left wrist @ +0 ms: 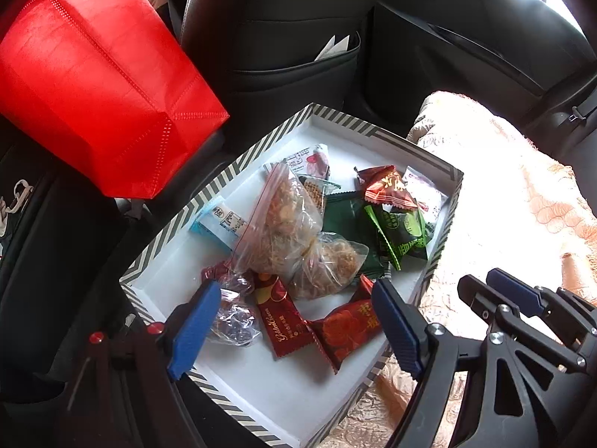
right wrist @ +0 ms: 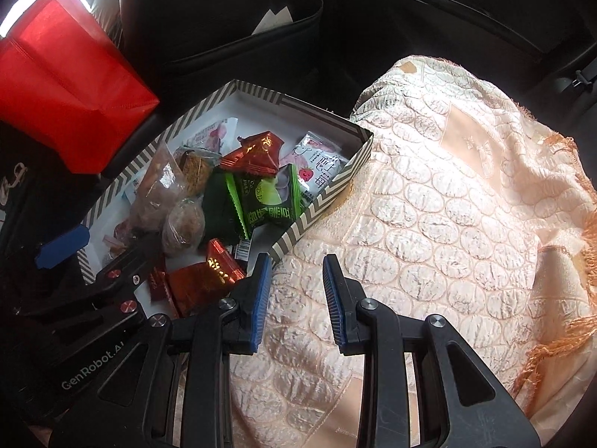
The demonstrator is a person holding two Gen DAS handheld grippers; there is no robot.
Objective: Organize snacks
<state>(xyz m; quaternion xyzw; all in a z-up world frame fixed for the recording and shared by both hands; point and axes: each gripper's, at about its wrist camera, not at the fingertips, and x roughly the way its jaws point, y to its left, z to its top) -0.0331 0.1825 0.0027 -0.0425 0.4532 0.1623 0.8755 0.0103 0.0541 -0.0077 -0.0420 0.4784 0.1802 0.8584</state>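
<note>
A shallow striped box (left wrist: 179, 220) with a white floor sits on the car's back seat and holds several snack packets: clear bags of crisps (left wrist: 287, 224), red wrappers (left wrist: 283, 317), green packets (left wrist: 403, 231). My left gripper (left wrist: 294, 324) is open and empty, its blue fingers spread over the red wrappers at the box's near end. My right gripper (right wrist: 296, 298) is open and empty over the quilted blanket (right wrist: 429, 205), just right of the box (right wrist: 317, 201). The right gripper also shows in the left wrist view (left wrist: 500, 295).
A red fabric bag (left wrist: 93, 86) stands left of the box, also in the right wrist view (right wrist: 63, 82). The black front seat back (left wrist: 291, 37) with a pocket holding papers rises behind. A door panel is at the far right.
</note>
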